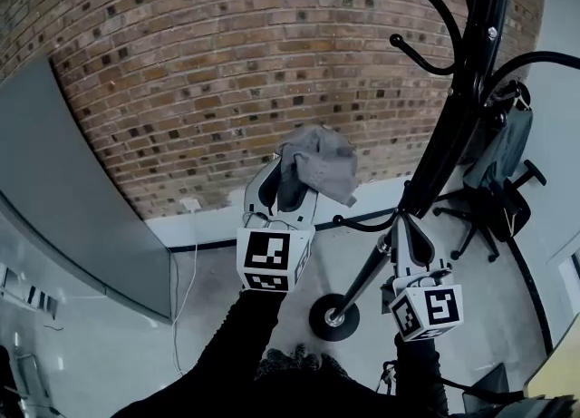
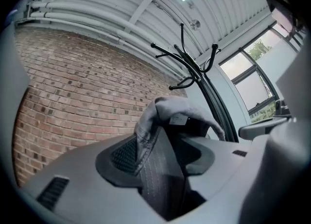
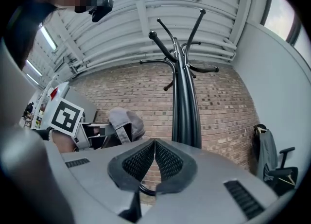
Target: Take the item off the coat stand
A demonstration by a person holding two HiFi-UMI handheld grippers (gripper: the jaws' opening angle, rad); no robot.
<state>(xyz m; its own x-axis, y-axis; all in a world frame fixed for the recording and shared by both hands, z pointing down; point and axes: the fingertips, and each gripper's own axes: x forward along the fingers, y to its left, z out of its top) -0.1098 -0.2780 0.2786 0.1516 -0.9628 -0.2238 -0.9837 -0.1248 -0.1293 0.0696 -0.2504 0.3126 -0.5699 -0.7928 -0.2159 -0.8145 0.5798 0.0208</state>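
A grey cap [image 1: 317,164] is off the black coat stand [image 1: 462,108], left of its pole. My left gripper [image 1: 288,180] is shut on the cap; in the left gripper view the cloth [image 2: 160,121] fills the gap between the jaws and folds over their tips, with the stand [image 2: 194,67] behind. My right gripper [image 1: 412,230] is shut right beside the pole, low down by a small hook. In the right gripper view its tips [image 3: 154,143] meet, with the pole [image 3: 184,106] just behind, a black curved bar showing low behind the jaws, and the cap [image 3: 127,123] at left.
A brick wall [image 1: 227,63] stands behind the coat stand. The stand's round base [image 1: 333,316] rests on the floor below. A black office chair with dark cloth on it [image 1: 498,189] is at the right. A grey panel [image 1: 72,199] leans at the left.
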